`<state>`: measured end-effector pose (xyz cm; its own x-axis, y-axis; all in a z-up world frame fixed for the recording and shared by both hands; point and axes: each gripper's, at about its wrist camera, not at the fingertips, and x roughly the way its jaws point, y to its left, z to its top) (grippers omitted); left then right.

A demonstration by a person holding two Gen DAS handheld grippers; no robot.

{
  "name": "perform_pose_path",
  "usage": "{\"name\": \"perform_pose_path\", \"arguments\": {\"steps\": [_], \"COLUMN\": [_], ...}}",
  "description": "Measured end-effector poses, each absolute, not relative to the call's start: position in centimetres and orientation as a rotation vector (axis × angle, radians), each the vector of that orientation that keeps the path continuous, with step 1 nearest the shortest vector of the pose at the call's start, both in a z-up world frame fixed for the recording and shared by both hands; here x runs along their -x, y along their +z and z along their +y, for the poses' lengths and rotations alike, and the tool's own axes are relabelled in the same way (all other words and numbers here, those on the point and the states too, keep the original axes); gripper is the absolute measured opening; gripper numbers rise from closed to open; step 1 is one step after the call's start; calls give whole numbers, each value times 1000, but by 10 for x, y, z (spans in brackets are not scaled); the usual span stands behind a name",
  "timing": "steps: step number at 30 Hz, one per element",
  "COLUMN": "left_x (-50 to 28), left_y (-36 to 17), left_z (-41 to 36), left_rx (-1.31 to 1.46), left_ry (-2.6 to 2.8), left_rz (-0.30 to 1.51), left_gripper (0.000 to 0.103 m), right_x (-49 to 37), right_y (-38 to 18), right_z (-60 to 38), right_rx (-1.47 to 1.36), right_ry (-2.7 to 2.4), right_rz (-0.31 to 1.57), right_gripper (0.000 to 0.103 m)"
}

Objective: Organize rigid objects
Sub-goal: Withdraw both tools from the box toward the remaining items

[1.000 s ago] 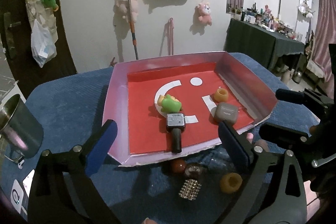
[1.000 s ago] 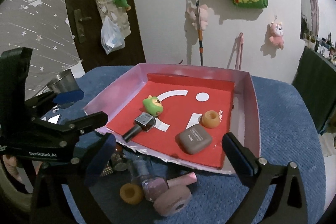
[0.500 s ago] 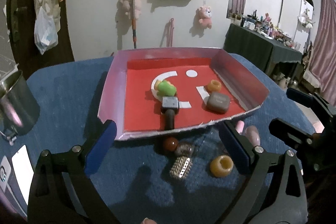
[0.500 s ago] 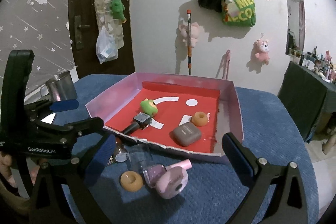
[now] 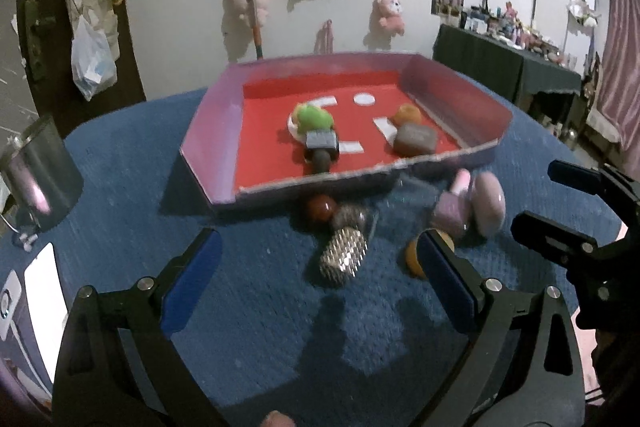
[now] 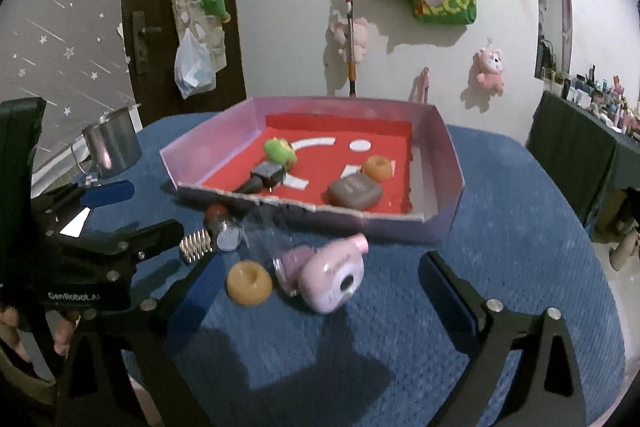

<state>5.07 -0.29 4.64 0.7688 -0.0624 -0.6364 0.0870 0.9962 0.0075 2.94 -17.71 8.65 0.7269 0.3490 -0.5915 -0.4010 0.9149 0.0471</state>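
Left claw [image 5: 318, 281] gapes wide, empty, over the blue-cloth surface [image 5: 256, 339]; right claw [image 6: 320, 287] likewise; studded silver cylinder [image 5: 343, 255] at twelve o'clock; pink toy camera [image 6: 334, 277] beside orange ring [image 6: 249, 283]; pink-walled red tray [image 6: 440, 155] beyond.

The room is dimly lit, and both views are grainy with a dark vignette at the rounded edges. Straight lines are bent by the fisheye lens. Motion blur is seen on the tray [image 5: 208, 131] in the left view. Soft shadows are cast on the blue bench [image 6: 520, 227] and beside the toys on the wall [image 6: 280, 7].
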Motion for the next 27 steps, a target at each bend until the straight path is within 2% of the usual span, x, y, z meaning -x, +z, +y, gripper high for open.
{"name": "perform_pose_path", "arguments": {"steps": [11, 17, 23, 27], "left_x": [-54, -60, -70, -75], "left_y": [20, 9, 9, 10], "left_z": [6, 7, 12, 12], "left_rx": [46, 73, 85, 73], "left_ry": [-104, -122, -112, -105], "left_rz": [786, 825, 827, 829], "left_gripper": [99, 98, 83, 79], "right_x": [-28, -38, -48, -57], "right_y": [60, 46, 43, 44], "right_z": [-182, -187, -193, -193], "right_rx": [40, -34, -90, -105], "right_ry": [426, 449, 459, 458], "right_rz": [739, 817, 848, 855], "right_gripper": [88, 78, 76, 73]}}
